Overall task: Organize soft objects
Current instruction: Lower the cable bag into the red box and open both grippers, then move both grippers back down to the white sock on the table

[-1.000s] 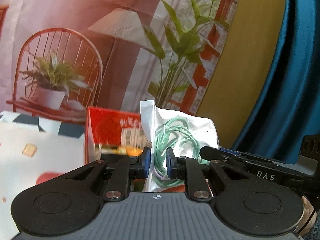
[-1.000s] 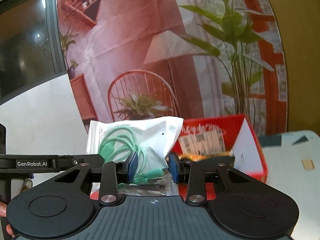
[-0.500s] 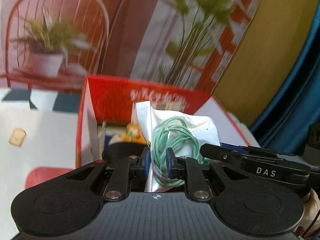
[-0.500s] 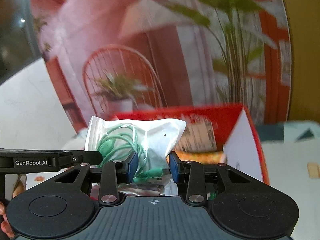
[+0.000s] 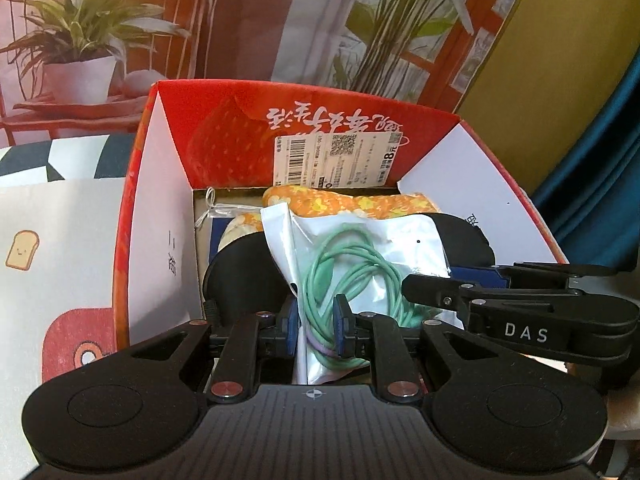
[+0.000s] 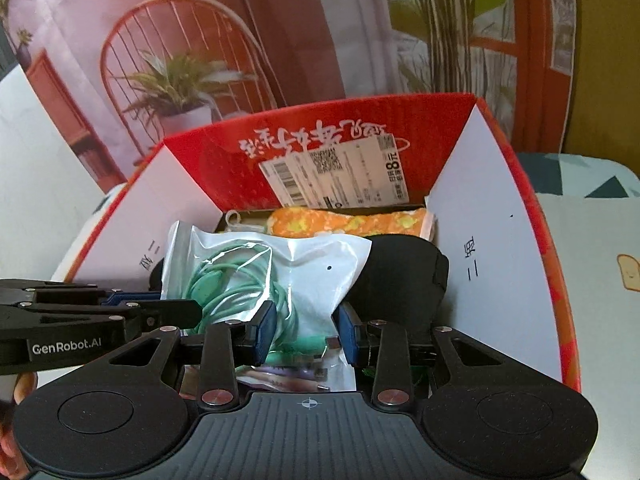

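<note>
we hold a white plastic pouch [image 5: 360, 240] between both grippers, above the open top of a red cardboard box [image 5: 256, 120]. a coiled green cable [image 5: 352, 276] shows through the pouch's clear front. our left gripper [image 5: 316, 324] is clamped on the lower edge of the pouch, its blue pads pressed against the plastic with only a narrow gap between them. our right gripper [image 6: 306, 334] pinches the same pouch at another part of its lower edge, its jaws a little wider and closed on the bulge of cable plugs inside. each gripper also appears in the other's view, coming in from the side. inside the box, behind the pouch, lies an orange cloth with yellow flowers [image 6: 348, 222], and just in front of it a black soft item [image 6: 400, 276], partly hidden by the pouch. a white printed label [image 5: 336, 160] is stuck to the box's far inner wall. the box stands on a worktop covered with a pale cloth with a toast cartoon [image 5: 60, 220]. behind it hangs a backdrop printed with a chair and potted plants [image 5: 80, 40].
</note>
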Motion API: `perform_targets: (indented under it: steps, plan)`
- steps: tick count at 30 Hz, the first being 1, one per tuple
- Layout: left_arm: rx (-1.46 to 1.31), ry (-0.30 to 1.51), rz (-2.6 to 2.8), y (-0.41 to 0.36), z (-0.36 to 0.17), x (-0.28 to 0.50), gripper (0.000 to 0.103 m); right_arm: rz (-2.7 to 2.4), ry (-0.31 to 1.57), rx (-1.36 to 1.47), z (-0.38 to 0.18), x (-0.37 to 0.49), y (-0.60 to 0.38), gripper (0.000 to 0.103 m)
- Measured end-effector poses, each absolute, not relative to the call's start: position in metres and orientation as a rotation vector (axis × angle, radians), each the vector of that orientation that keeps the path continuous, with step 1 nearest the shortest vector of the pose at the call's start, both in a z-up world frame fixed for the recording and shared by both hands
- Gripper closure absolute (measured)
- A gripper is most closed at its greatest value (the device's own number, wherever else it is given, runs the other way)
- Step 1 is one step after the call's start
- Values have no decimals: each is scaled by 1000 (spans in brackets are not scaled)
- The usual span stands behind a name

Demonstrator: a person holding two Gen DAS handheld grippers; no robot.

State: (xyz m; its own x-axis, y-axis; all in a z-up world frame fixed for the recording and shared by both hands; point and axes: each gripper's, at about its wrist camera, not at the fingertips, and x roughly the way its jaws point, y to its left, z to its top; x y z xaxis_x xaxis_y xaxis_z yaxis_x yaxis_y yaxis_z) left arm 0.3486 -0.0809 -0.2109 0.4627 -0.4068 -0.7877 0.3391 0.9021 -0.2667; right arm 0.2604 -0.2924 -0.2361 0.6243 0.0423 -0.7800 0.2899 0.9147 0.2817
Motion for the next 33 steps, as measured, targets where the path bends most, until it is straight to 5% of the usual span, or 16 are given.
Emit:
perform_targets:
  steps: [6, 10, 12, 17, 19, 23, 33]
  plan:
    - [-68, 955, -447, -80, -206, 343, 82, -141, 900, 365, -238, 260, -286, 71]
    - [-64, 887, -458, -76, -191, 333, 59, -152, 865, 340, -229, 253, -283, 69]
    - [-51, 842, -463, -75, -181, 325, 55, -151, 834, 310, -222, 249, -278, 65]
    - [-2, 695, -442, -69, -155, 298, 44, -185, 746, 236, -204, 229, -267, 39]
    - [20, 646, -426, -66, -146, 286, 27, -189, 712, 197, -195, 220, -262, 29]
    - [55, 575, -408, -64, -133, 267, 14, -188, 658, 153, -184, 206, -255, 10]
    - [50, 516, -369, -49, -121, 220, 0, -196, 550, 166, -169, 171, -253, 1]
